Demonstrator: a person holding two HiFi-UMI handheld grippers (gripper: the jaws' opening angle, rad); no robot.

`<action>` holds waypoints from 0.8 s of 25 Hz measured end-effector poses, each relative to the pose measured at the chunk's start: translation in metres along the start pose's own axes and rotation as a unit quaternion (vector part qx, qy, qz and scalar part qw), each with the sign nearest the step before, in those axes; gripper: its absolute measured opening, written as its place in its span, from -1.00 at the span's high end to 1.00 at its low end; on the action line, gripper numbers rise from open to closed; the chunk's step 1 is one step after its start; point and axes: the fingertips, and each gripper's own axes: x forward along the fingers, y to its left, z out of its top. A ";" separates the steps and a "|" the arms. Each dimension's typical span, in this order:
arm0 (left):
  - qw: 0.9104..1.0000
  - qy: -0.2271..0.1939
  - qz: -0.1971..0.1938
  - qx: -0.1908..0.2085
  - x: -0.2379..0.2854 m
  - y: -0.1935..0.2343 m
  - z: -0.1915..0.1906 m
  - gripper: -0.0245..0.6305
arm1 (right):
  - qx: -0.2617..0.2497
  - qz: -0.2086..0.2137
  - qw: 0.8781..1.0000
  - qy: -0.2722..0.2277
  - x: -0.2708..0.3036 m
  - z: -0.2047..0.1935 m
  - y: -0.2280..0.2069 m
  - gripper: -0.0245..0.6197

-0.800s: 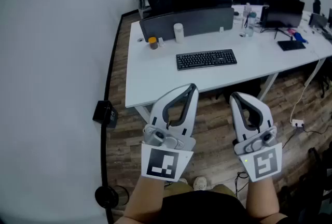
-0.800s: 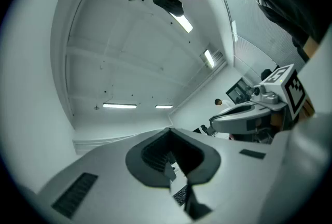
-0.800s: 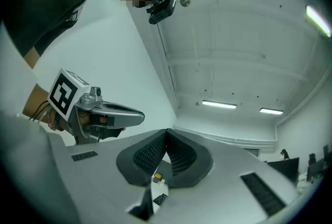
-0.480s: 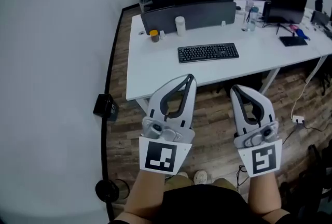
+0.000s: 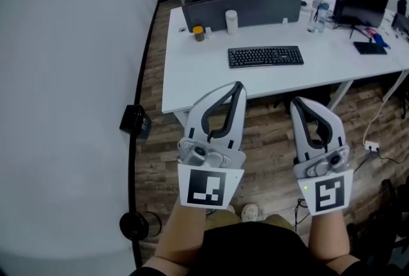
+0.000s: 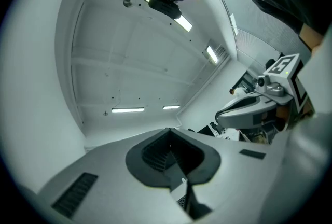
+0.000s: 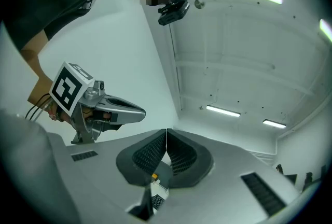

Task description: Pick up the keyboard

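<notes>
Nearest me, my left gripper [image 5: 238,85] and right gripper [image 5: 298,102] hover above the wood-plank floor [image 5: 268,140]. Both are clenched on nothing, their ribbed dark pads pressed together. Past them stands the white table [image 5: 204,86], smooth and matte. The keyboard [image 5: 265,56] lies flat on it near the front edge, well apart from both grippers. It is a long, thin black slab of hard plastic with rows of raised keys. I judge it light and stiff, but long enough to tip if taken at one end, and the keys would give under pressure. I'd pinch the bare frame at the two short ends, one gripper each. Behind it sit a white cylindrical cup [image 5: 231,21], a small amber jar [image 5: 199,32] and a dark grey divider [image 5: 246,11].
</notes>
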 end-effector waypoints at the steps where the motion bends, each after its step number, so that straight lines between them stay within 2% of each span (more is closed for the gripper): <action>1: 1.000 -0.001 -0.001 0.007 0.001 0.000 0.001 0.90 | -0.001 0.001 1.000 0.001 0.001 0.000 0.001 0.83; 8: 1.000 -0.001 -0.005 0.006 0.005 -0.001 -0.002 0.90 | -0.020 -0.003 1.000 0.003 0.005 0.000 -0.005 0.83; 20: 1.000 -0.014 -0.012 -0.006 0.017 -0.006 -0.008 0.90 | -0.020 -0.002 1.000 0.005 0.012 -0.011 -0.014 0.83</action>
